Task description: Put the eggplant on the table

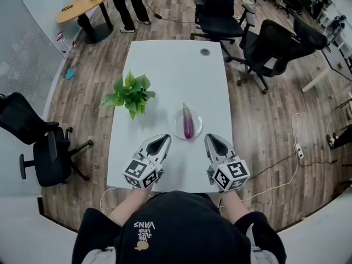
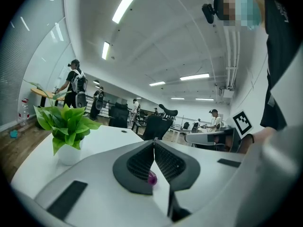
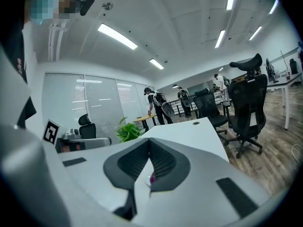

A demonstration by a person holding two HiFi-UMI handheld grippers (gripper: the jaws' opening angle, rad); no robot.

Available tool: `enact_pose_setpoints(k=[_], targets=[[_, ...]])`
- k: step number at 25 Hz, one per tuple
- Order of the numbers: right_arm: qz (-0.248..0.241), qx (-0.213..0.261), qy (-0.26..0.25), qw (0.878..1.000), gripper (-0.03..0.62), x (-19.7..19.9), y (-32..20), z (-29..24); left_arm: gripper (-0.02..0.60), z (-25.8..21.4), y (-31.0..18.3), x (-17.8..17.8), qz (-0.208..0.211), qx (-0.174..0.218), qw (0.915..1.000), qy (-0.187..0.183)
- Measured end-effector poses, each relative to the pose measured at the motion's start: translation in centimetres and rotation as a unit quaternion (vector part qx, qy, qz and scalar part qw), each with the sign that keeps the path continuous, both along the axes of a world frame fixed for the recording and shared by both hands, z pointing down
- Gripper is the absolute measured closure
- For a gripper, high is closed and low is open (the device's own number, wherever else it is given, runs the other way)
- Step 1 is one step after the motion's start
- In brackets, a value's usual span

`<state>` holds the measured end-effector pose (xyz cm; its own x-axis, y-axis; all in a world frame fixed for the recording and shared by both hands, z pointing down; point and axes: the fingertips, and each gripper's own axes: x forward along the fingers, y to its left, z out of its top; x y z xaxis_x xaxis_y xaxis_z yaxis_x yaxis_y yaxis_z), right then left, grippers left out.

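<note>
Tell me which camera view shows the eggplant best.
The head view: the whole eggplant is visible, lying on a plate on the white table. The left and right gripper views each show only a small purple bit of it behind closed jaws.

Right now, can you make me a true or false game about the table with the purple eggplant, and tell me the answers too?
1. The eggplant lies on a small plate. True.
2. The left hand-held gripper is holding the eggplant. False: its jaws are shut with nothing between them, and it is apart from the eggplant.
3. In the head view, the green plant stands on the table, to the left of the plate. True.
4. The right hand-held gripper has its jaws wide open. False: its jaws are together and it holds nothing.
</note>
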<state>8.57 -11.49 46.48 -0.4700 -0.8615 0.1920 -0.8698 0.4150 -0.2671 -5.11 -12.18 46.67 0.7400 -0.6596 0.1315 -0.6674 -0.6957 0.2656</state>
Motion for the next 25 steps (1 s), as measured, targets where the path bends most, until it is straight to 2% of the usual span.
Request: enact_pose_setpoints(k=[25], targets=[[-0.006,-0.002,0.014,1.0,0.576,0.03,0.78,-0.51,0.571,-0.49,0.77,0.02,-0.003,0.002,1.0,-0.002]])
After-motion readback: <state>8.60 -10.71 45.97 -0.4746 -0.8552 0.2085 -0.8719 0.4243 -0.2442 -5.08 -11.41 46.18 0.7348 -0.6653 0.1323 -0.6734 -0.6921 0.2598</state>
